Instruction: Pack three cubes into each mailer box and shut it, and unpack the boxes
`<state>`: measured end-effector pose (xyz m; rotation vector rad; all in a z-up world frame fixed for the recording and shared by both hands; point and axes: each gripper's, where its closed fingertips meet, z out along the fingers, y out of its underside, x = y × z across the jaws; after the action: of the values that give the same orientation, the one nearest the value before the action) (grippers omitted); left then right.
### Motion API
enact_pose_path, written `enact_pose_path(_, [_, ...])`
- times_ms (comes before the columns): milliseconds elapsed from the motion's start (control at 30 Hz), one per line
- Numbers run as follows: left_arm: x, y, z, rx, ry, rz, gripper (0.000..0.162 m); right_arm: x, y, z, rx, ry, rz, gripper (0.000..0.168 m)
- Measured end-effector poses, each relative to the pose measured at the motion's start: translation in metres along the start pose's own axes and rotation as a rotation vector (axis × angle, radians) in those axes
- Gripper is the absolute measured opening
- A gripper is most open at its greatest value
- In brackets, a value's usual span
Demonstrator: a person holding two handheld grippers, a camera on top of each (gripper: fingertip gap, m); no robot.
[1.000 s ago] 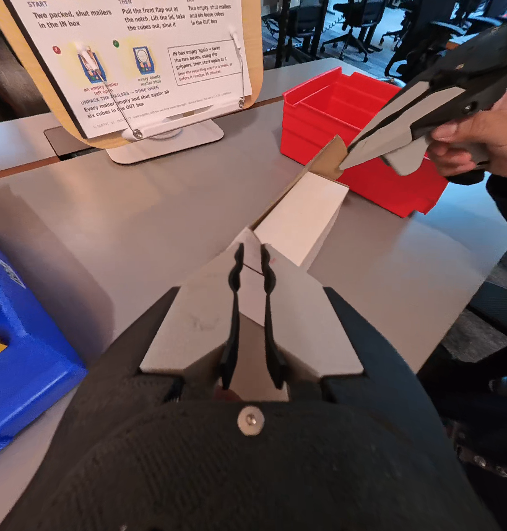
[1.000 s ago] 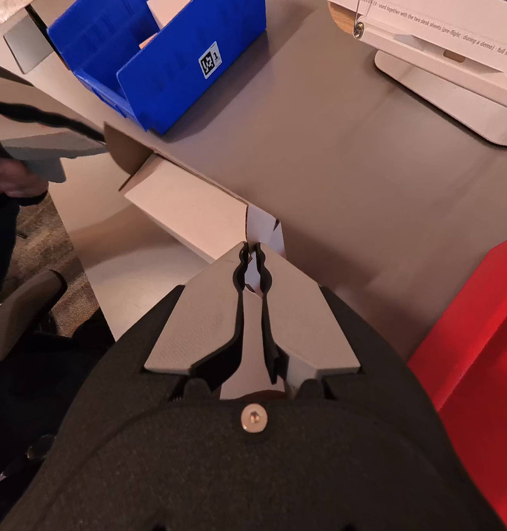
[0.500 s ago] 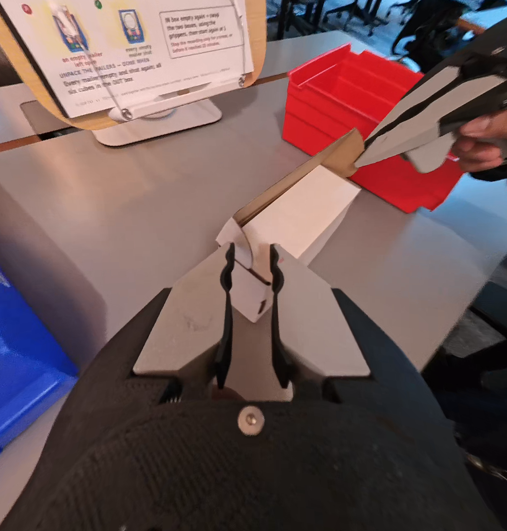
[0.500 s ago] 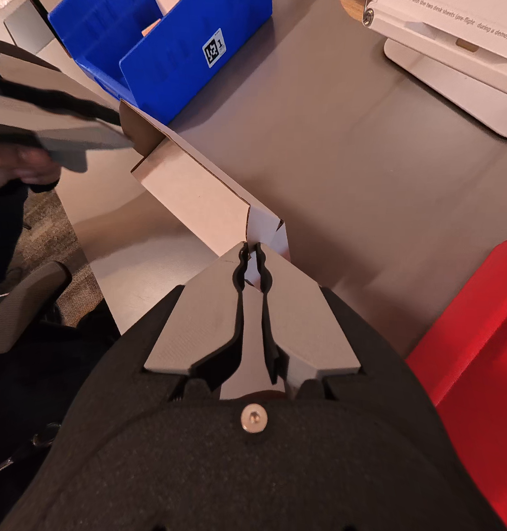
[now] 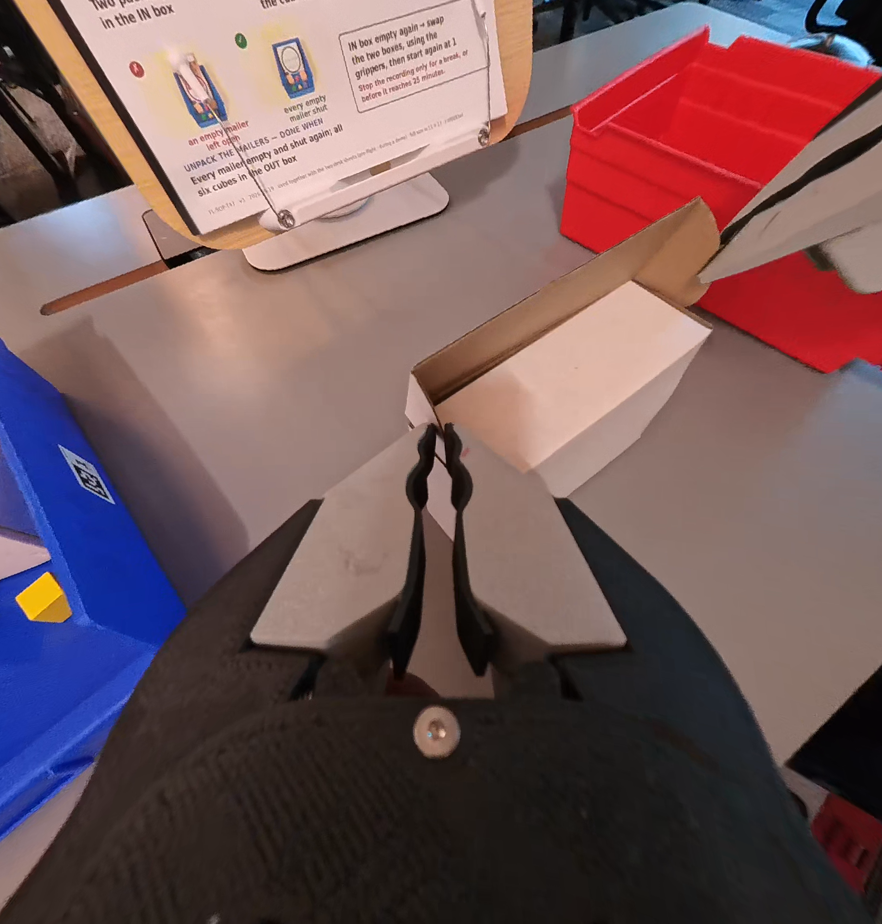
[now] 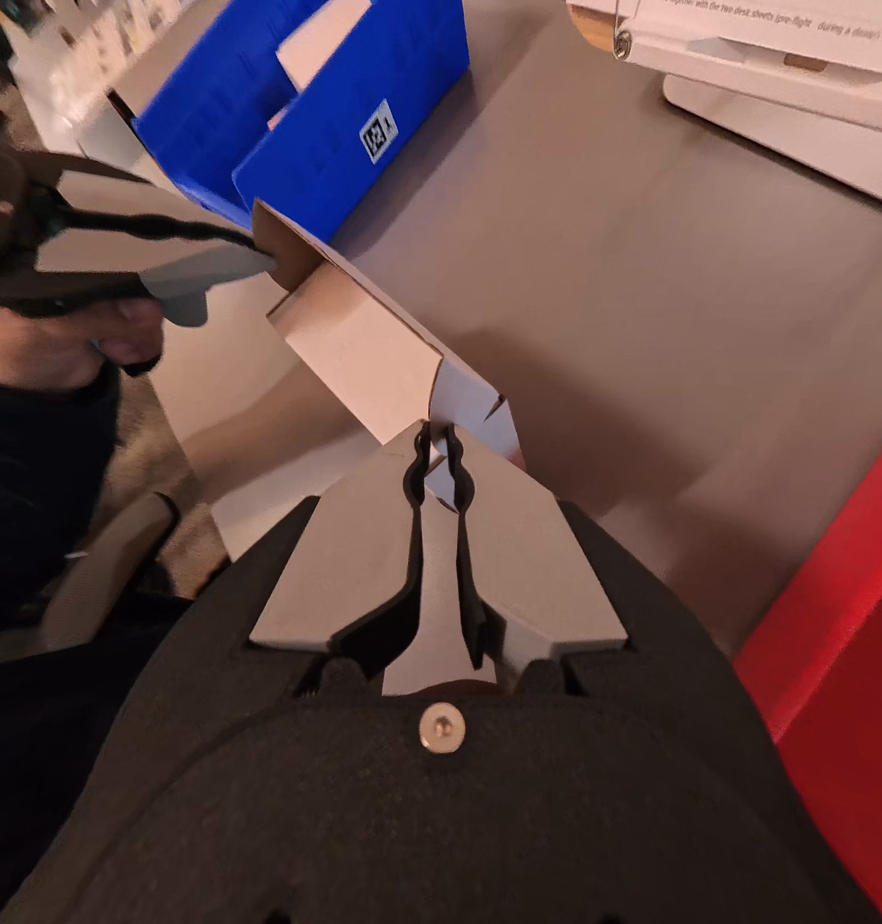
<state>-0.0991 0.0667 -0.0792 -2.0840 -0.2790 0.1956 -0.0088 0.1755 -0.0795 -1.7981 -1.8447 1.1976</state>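
The left gripper [image 5: 439,436] reaches forward and slightly down, its grey fingers pinched almost together on the near end flap of the white cardboard mailer box [image 5: 568,395], which sits on the grey table [image 5: 279,360] between the bins. At the box's far end, the right gripper [image 6: 438,434] comes in level from the right, likewise clamped narrow on the flap there. The blue plastic bin [image 5: 79,575] to the left holds a yellow cube [image 5: 44,600]; the red plastic bin [image 5: 678,150] stands beyond.
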Motion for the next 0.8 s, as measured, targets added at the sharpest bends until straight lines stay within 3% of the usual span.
enact_pose_path(167, [-0.004, -0.014, -0.005, 0.032, 0.038, -0.051, 0.002, 0.003, -0.007, 0.004, 0.034, -0.074, 0.13, 0.004])
enact_pose_path(500, [-0.005, -0.002, -0.002, 0.074, 0.042, -0.113, 0.004, 0.01, -0.007, 0.008, 0.069, -0.036, 0.113, 0.005])
enact_pose_path(567, [-0.001, -0.011, -0.014, 0.119, -0.001, -0.056, 0.002, 0.011, -0.007, 0.008, 0.071, -0.024, 0.101, 0.005])
enact_pose_path(667, [0.044, -0.034, -0.027, 0.196, 0.031, 0.121, 0.0, 0.01, -0.007, 0.008, 0.065, -0.019, 0.089, 0.004])
enact_pose_path(733, [0.073, -0.032, -0.01, 0.137, 0.06, 0.212, 0.0, 0.01, -0.007, 0.009, 0.064, -0.016, 0.087, 0.004])
enact_pose_path(800, [0.082, -0.022, 0.02, 0.044, -0.006, 0.355, 0.0, 0.009, -0.008, 0.01, 0.066, -0.018, 0.09, 0.004])
